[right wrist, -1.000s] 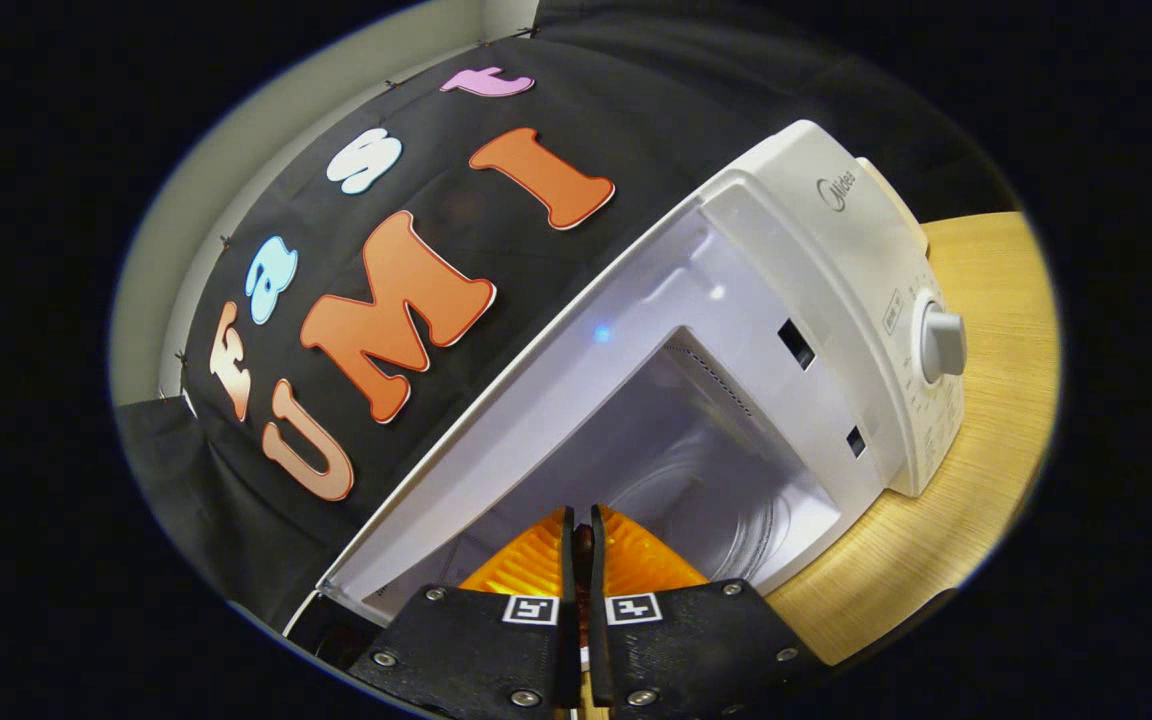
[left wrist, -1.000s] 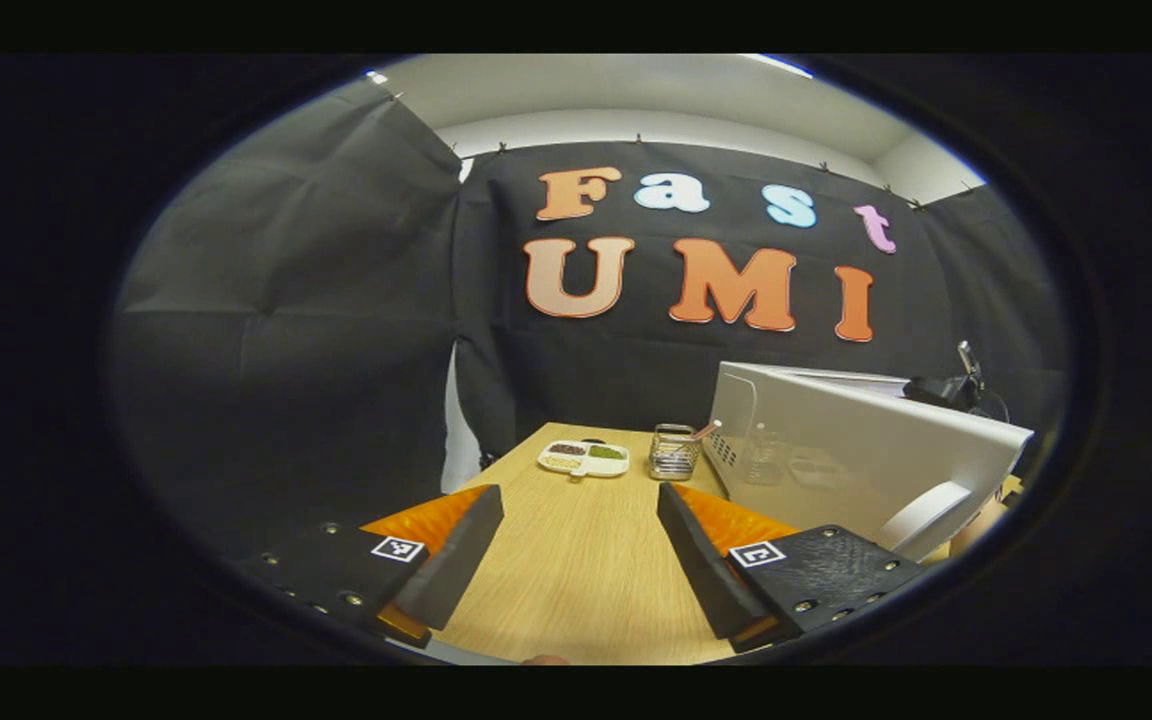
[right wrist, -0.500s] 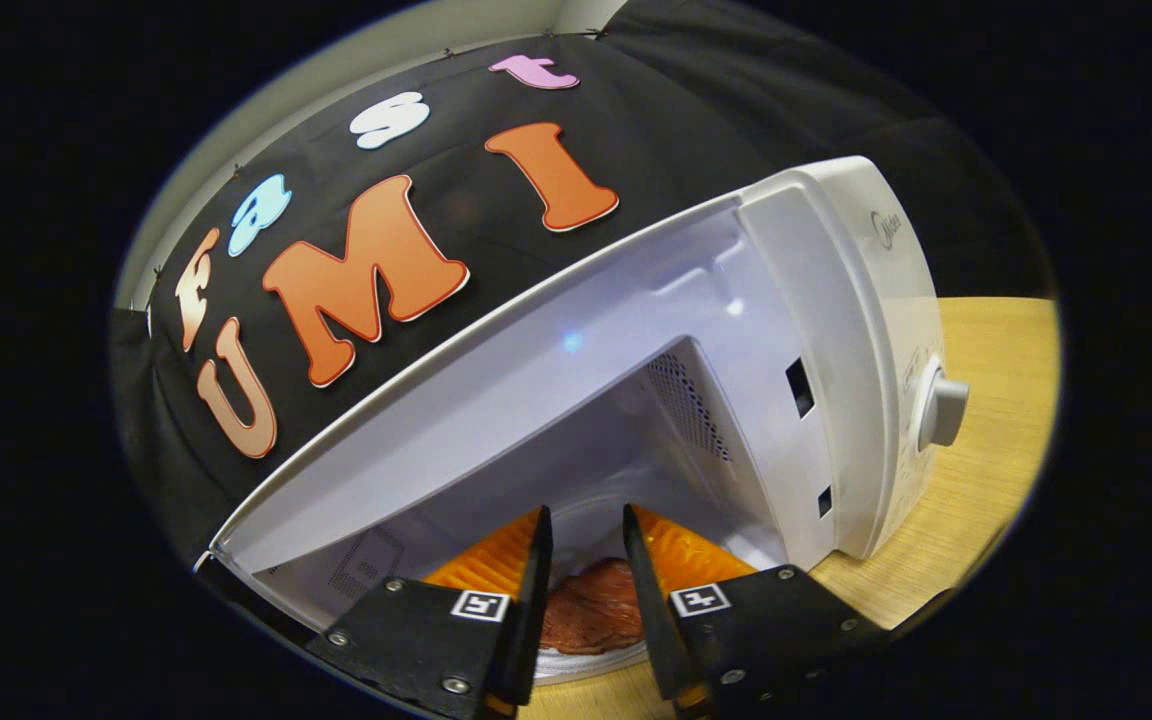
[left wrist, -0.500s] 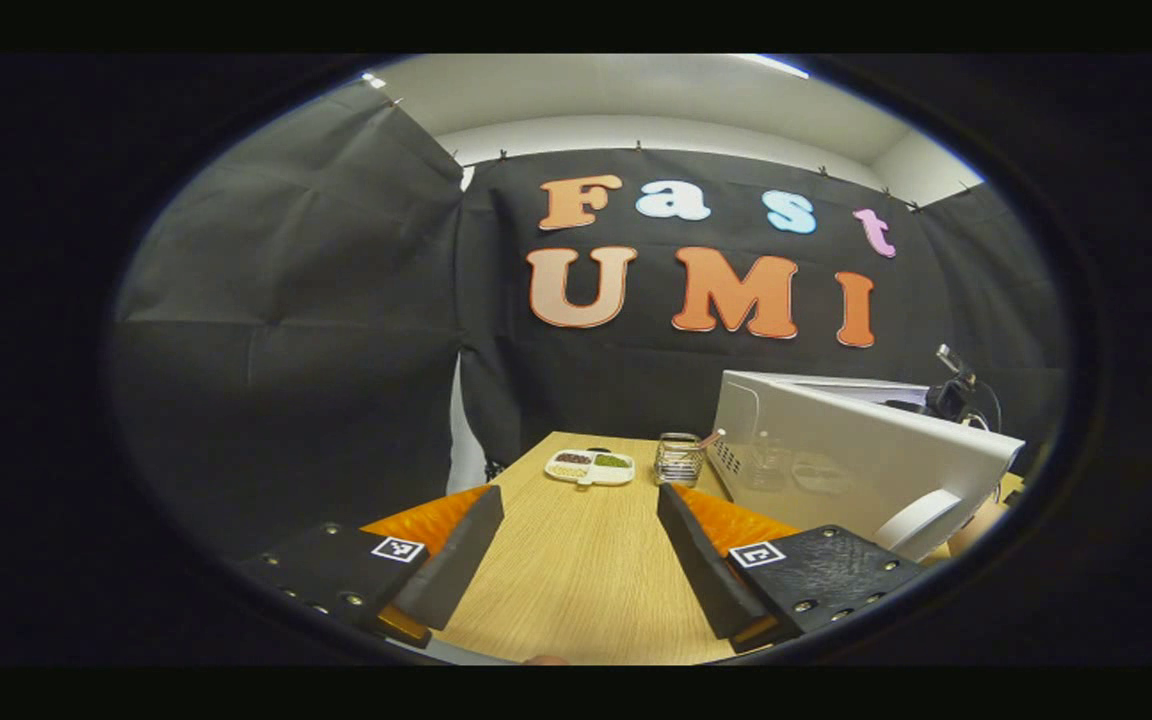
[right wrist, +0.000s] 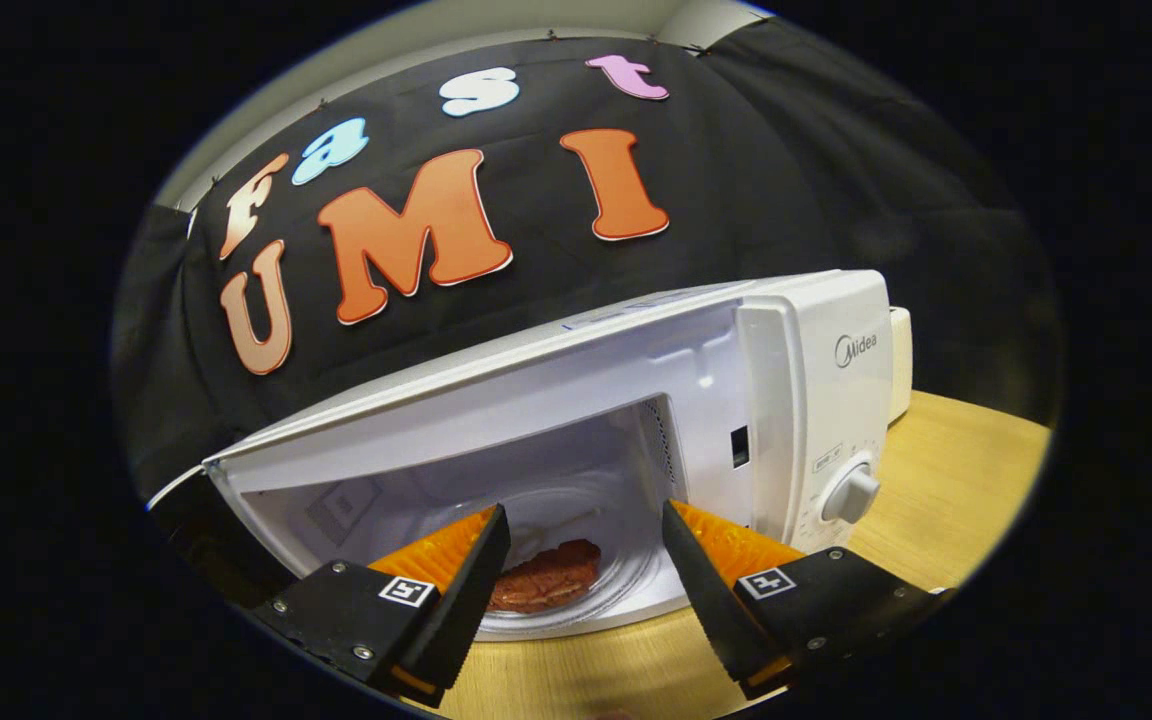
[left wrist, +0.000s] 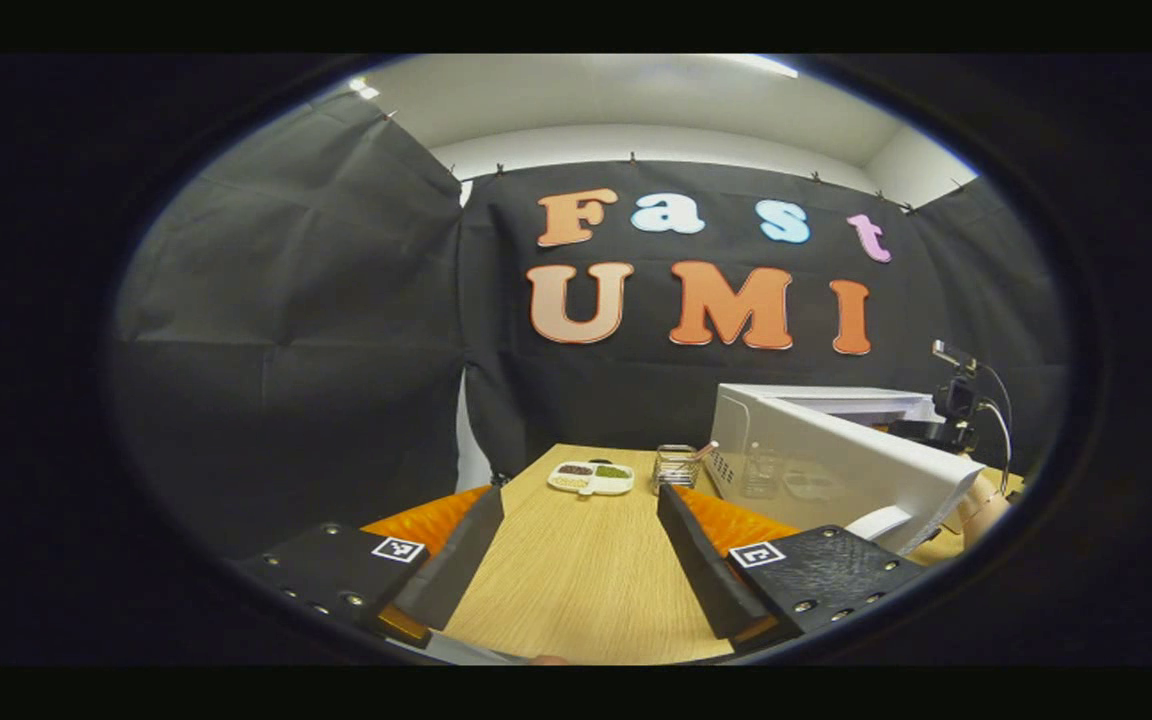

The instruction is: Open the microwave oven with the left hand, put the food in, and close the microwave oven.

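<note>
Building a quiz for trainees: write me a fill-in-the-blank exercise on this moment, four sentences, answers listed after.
1. The microwave door stands ____.
2. The reddish food lies ____ the microwave, on its glass turntable.
3. The right gripper has its fingers ____, holding nothing.
4. Between the left gripper fingers, the white divided dish rests on the wooden ____.

Missing words: open; inside; open; table

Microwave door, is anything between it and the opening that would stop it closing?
The open right gripper hangs in front of the white microwave oven, across the door's path. The reddish-brown food lies inside on the glass turntable.
</note>
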`<action>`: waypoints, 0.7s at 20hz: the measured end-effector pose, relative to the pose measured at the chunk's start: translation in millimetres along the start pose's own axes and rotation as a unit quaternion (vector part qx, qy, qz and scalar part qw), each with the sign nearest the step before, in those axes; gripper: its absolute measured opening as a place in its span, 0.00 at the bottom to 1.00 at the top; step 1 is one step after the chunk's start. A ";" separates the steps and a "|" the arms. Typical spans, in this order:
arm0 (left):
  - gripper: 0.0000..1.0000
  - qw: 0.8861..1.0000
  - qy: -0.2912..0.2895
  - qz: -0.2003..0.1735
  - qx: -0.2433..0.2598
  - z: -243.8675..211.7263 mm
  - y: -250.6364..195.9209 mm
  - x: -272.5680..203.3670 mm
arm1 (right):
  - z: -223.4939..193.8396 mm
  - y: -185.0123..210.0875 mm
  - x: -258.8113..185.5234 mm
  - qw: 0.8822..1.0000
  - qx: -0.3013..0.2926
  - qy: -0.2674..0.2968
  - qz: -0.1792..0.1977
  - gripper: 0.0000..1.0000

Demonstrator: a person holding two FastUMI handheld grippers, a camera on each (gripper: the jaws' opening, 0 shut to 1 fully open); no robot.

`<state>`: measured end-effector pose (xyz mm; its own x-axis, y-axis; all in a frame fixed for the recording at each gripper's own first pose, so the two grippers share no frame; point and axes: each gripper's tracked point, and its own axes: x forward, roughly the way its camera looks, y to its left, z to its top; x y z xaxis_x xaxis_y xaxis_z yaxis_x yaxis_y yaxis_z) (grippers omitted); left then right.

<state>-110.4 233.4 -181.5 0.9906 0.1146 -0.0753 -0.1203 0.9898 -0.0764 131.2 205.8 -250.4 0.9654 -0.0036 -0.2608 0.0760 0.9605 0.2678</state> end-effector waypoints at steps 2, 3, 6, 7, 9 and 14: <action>0.93 1.000 -0.004 0.000 0.002 3.6 -3.9 -6.0 | 6.8 2.2 -19.7 1.000 -0.022 -0.003 0.020 0.95; 0.93 1.000 -0.005 -0.002 0.003 5.1 -6.7 -9.1 | 11.3 1.5 -30.1 0.999 -0.032 -0.004 0.029 0.95; 0.94 1.000 -0.011 -0.009 0.000 10.7 -16.1 -17.2 | 20.5 -3.9 -62.0 0.996 -0.064 -0.003 0.058 0.95; 0.94 1.000 -0.011 -0.009 0.000 10.4 -17.7 -17.8 | 23.6 -7.9 -71.8 0.995 -0.075 -0.001 0.066 0.95; 0.93 1.000 -0.006 -0.008 0.000 6.0 -20.8 -20.2 | 35.5 -21.4 -90.4 0.993 -0.090 -0.001 0.075 0.95; 0.93 1.000 -0.001 -0.006 0.000 -0.6 -22.3 -20.5 | 76.8 -62.2 -132.3 0.993 -0.089 -0.010 0.081 0.95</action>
<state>-128.0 208.9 -178.8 0.9919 0.1038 -0.0727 -0.1094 0.9910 -0.0778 17.8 125.1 -161.3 0.9663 0.1517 -0.2078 -0.1252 0.9828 0.1355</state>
